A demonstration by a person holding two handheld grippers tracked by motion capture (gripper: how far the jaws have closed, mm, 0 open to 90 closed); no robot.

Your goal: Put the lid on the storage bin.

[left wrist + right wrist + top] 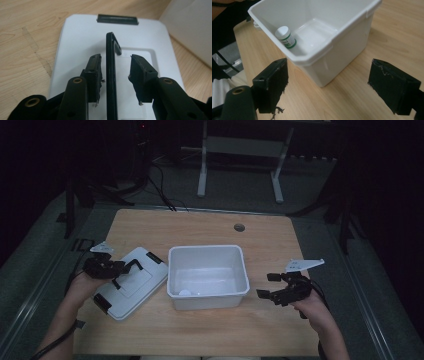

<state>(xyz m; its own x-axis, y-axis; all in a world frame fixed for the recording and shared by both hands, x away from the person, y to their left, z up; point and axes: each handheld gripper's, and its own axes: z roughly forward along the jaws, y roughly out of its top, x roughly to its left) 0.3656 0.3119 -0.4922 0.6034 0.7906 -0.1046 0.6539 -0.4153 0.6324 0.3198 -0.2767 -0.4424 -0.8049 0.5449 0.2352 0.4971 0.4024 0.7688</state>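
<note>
**Bottle in bin, lid not yet on**

Looks like a pack-and-close job, roughly halfway. White plastic bin [208,276] sits mid-table, open-topped. Inside it a small white bottle with a green label [286,37] lies against the wall nearest the person's edge, so the loading part reads as done. What is left, by my read: get the lid on the bin and latch it.

The white lid [131,281] lies flat on the table [200,227], left of the bin, its right corner just beside the bin wall; cannot tell if they touch. It has black clips at two ends [117,19] and a black swing handle [111,75] standing up from its top.

Left gripper [120,268] is over the lid, jaws partly spread on either side of that raised handle. The left pad [93,72] sits close to it with a sliver of gap, the right pad clearly off, so no pinch on it now.

Right gripper [268,286] is right of the bin near the table's right edge, jaws spread wide, nothing between them, aimed at the bin's side.

Lid lift not started; bin still open.
</note>
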